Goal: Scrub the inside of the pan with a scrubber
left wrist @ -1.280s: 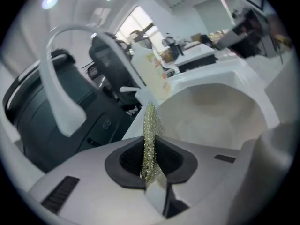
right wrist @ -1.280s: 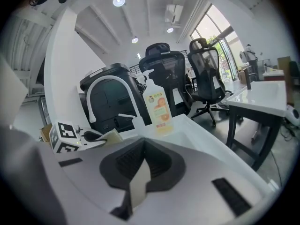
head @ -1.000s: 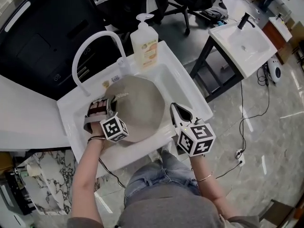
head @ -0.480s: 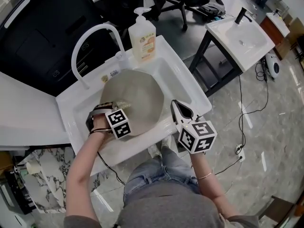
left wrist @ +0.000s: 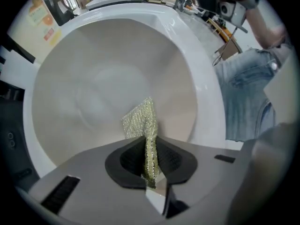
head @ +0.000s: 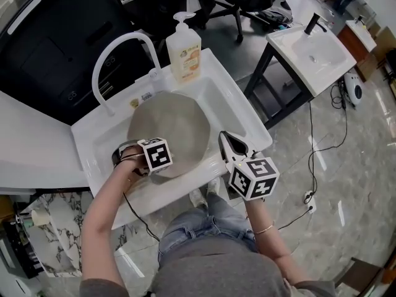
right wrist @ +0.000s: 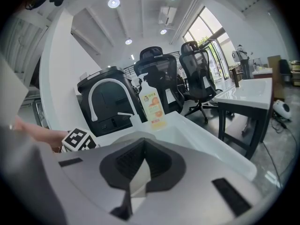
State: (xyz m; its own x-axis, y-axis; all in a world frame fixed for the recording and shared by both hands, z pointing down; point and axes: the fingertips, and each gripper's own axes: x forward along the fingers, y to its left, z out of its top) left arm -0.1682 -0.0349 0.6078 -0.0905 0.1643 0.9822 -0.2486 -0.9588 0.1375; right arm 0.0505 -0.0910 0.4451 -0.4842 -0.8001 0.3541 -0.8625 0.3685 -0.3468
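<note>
A wide grey pan (head: 170,125) lies in the white sink (head: 238,113); its pale inside (left wrist: 98,88) fills the left gripper view. My left gripper (head: 158,159) is at the pan's near left rim, its jaws hidden under its marker cube in the head view. The left gripper (left wrist: 149,143) is shut on a gold-green mesh scrubber (left wrist: 139,121), which stands up from the jaws over the pan's inner wall. My right gripper (head: 228,142) hovers at the sink's near right rim, beside the pan. In its own view the right gripper (right wrist: 143,146) is shut with nothing in it.
A white arched faucet (head: 117,51) and a soap pump bottle (head: 184,49) stand at the sink's far side. A second white basin on a black frame (head: 312,54) is at the right. Office chairs (right wrist: 180,78) and a black cabinet (head: 55,48) stand behind.
The left gripper has slid toward me along the pan's left side and turned; the scrubber, seen before beside the cube, is now hidden under it. The right gripper has barely moved.
</note>
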